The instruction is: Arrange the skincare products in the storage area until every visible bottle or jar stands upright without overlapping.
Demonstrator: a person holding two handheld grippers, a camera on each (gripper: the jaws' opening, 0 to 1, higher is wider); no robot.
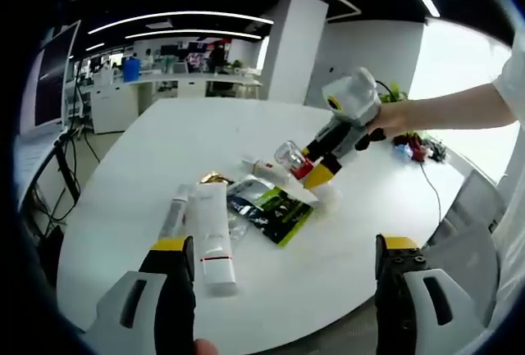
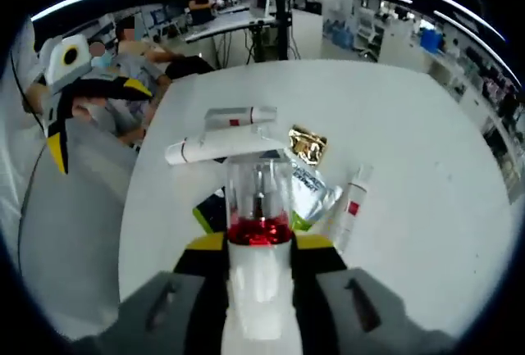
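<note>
Fingers: my right gripper (image 2: 259, 266) is clamped on a white bottle with a clear cap and red collar (image 2: 259, 244), its yellow-tipped fingers (image 2: 205, 243) pressing the body just below the collar; my left gripper (image 1: 285, 261) hangs released, fingers (image 1: 171, 246) spread and holding nothing.

Where it sits: in the left gripper view the held bottle (image 1: 294, 159) is tilted above the round white table (image 1: 148, 175), beyond my open fingers; the rest of the products lie flat between.

Handling: I judge the bottle light and rigid, its smooth plastic slippery; the clear cap looks like the weak point, so the body is the place to grip.

Others: a white tube with a red band (image 1: 215, 240) lies just ahead of my left fingers, likely soft, best pinched near the cap; a dark-and-green sachet (image 1: 272, 210) looks limp; a gold-foil packet (image 2: 308, 143) lies past the cap.

Writing: red marks show on the labels, but no brand is legible to me.
</note>
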